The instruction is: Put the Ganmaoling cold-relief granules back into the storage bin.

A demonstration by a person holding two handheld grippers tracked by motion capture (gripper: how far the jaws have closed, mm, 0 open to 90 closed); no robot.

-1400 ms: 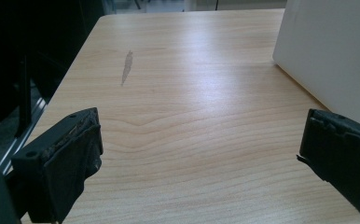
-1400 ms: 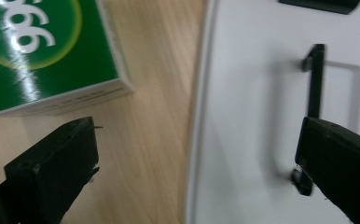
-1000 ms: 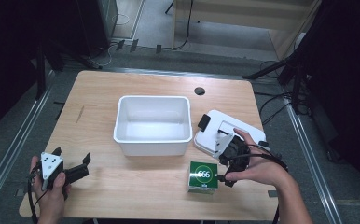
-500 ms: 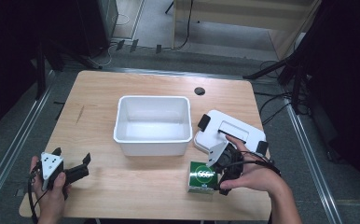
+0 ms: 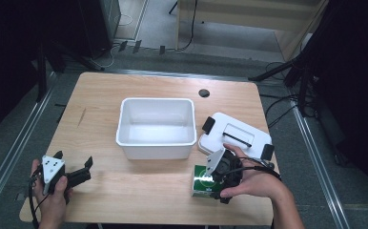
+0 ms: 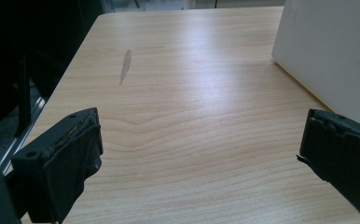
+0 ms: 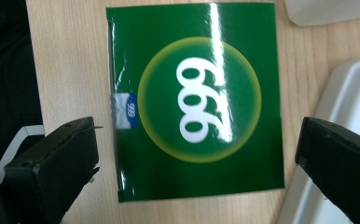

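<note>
A flat green box (image 5: 199, 183) printed with a white "999" lies on the table near the front edge. My right gripper (image 5: 210, 185) hangs directly over it and points down. In the right gripper view the green box (image 7: 197, 102) sits between the wide-apart jaws of the right gripper (image 7: 199, 140), which is open and not touching it. My left gripper (image 5: 73, 160) rests at the front left of the table. This left gripper (image 6: 201, 140) is open with only bare wood between its jaws.
An empty white bin (image 5: 156, 144) stands mid-table, and its wall (image 6: 327, 51) shows at the right in the left gripper view. A white lid with black clips (image 5: 239, 133) lies right of the bin, just behind the green box. A black grommet (image 5: 203, 92) sits near the far edge.
My right gripper has moved from above the white lid toward the front and left, ending over the green box. The left gripper has stayed put.
</note>
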